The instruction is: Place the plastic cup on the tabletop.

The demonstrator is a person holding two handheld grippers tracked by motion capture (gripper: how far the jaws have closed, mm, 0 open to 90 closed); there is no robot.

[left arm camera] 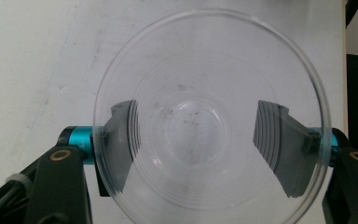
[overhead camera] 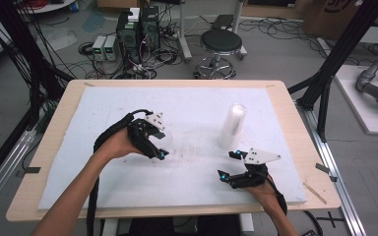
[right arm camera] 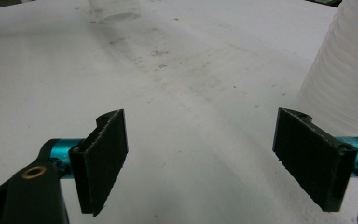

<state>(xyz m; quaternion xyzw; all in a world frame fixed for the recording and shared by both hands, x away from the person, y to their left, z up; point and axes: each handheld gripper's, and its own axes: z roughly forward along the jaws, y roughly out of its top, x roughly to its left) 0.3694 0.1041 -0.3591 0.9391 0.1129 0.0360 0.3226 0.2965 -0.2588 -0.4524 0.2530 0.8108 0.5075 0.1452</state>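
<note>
between your left gripper's (left arm camera: 200, 154) pads you're pinching a clear plastic cup (left arm camera: 209, 116), light, thin-walled, crushable, while your right gripper (right arm camera: 200, 158) is hanging spread.

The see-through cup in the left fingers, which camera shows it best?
The left gripper view: the clear cup sits close, rim facing the camera. The high view shows it faint beside the left gripper; the right gripper view catches its base.

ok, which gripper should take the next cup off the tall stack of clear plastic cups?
Right gripper: open, empty, beside the tall stack of clear plastic cups. Left gripper is shut on a single clear cup.
</note>
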